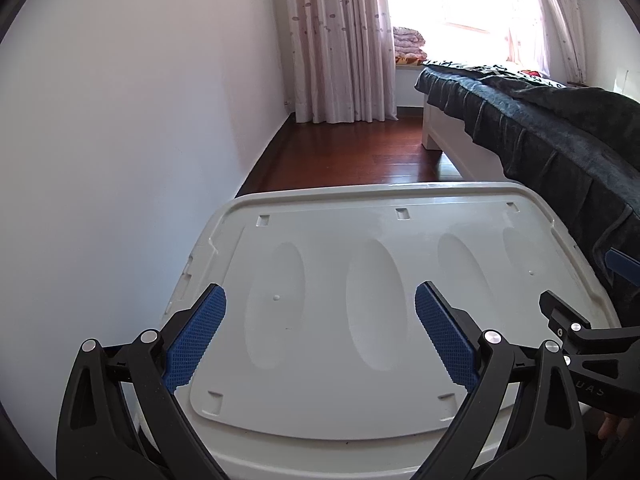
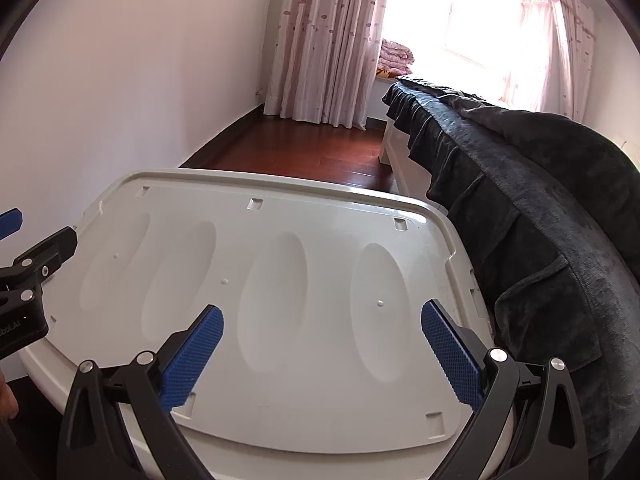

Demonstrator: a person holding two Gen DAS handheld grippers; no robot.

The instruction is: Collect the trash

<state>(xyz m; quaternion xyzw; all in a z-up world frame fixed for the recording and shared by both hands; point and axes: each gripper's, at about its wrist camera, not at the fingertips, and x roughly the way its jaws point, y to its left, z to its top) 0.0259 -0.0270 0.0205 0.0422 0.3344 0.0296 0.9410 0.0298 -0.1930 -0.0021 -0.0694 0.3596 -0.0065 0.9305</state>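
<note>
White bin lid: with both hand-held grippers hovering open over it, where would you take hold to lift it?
Probably at the raised rim of the white bin lid, one short end per gripper: the left hand-held gripper from the wall side, the right hand-held gripper from the side by the bed. The broad flat top with shallow oval dents offers nothing to pinch; the rim does.

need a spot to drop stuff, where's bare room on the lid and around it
The whole lid is bare, between the wall and the bed. Floor beyond it is open up to the curtain. The bed side is tight: blanket touches the lid's edge.
</note>
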